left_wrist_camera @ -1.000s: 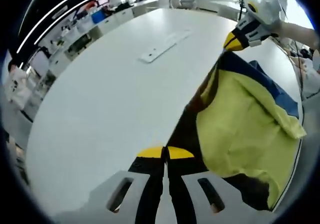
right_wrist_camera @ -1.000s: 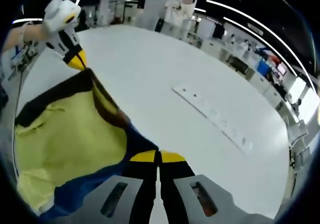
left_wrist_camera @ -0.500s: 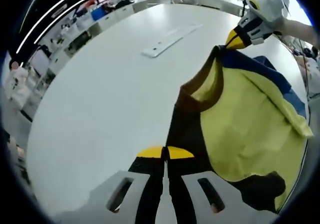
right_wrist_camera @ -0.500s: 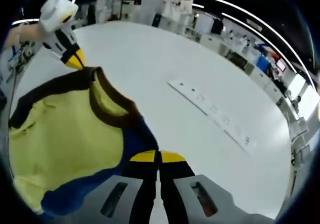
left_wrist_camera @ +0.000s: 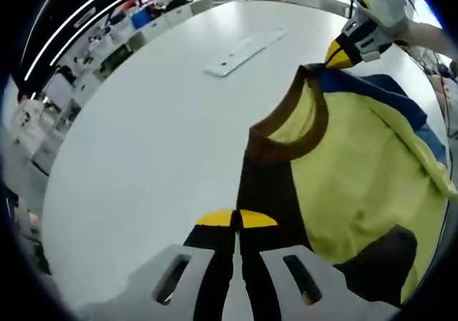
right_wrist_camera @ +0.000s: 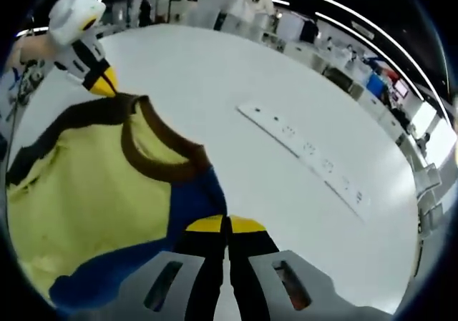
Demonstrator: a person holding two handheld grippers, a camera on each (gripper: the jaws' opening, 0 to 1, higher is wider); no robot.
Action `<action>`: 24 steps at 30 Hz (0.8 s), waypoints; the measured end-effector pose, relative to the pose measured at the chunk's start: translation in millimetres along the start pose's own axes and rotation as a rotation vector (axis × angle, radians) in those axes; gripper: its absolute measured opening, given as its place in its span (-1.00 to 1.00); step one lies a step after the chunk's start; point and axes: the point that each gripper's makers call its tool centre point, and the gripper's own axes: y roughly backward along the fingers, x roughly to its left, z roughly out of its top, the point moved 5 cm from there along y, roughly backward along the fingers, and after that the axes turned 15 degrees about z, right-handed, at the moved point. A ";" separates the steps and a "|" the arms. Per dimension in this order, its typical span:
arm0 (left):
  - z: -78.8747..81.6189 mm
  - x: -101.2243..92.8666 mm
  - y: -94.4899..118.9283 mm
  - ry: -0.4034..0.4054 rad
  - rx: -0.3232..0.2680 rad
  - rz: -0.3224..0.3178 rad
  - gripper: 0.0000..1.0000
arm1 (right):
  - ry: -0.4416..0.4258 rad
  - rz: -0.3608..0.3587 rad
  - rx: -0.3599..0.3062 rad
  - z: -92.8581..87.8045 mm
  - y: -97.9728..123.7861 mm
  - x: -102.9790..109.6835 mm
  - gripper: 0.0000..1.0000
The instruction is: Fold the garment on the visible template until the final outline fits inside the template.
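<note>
A yellow shirt [left_wrist_camera: 365,171] with a brown collar [left_wrist_camera: 286,131], one black shoulder and one blue shoulder hangs stretched between both grippers over the white table [left_wrist_camera: 143,142]. My left gripper [left_wrist_camera: 237,219] is shut on the black shoulder edge. My right gripper [left_wrist_camera: 334,55] comes in from the upper right, its yellow tips pinching the blue shoulder. In the right gripper view, my right gripper [right_wrist_camera: 227,225] is shut on the blue fabric, and the left gripper [right_wrist_camera: 107,86] holds the far corner of the shirt [right_wrist_camera: 86,185]. The collar [right_wrist_camera: 154,160] hangs open between them.
A long white strip with holes [left_wrist_camera: 243,49] lies flat near the table's middle, also seen as the strip [right_wrist_camera: 304,153] to the right of the shirt. Desks, shelves and people stand beyond the table edge [right_wrist_camera: 236,10].
The grippers have pulled apart, so the shirt is spread wider and the collar has opened into a clear curve. The shirt hangs flatter than before.
</note>
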 end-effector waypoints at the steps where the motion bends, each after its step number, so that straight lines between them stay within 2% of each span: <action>1: -1.0 -2.4 0.3 0.007 0.004 0.000 -1.00 | 0.001 0.000 0.005 -0.3 -1.2 -0.6 -0.97; 11: -2.3 1.9 -15.3 0.005 0.015 0.015 -1.00 | -0.025 -0.014 0.003 1.5 -10.2 -9.8 -0.97; 17: 2.6 2.0 -21.8 0.048 -0.012 0.006 -1.00 | -0.039 -0.011 -0.005 2.9 -12.1 -15.3 -0.95; 19: 2.5 5.4 -24.5 0.047 -0.013 0.007 -1.00 | -0.042 -0.015 -0.009 4.8 -14.4 -21.4 -0.94; 24: 3.5 4.7 -25.6 0.041 -0.023 0.014 -1.00 | -0.043 -0.033 -0.018 3.9 -11.7 -19.2 -0.86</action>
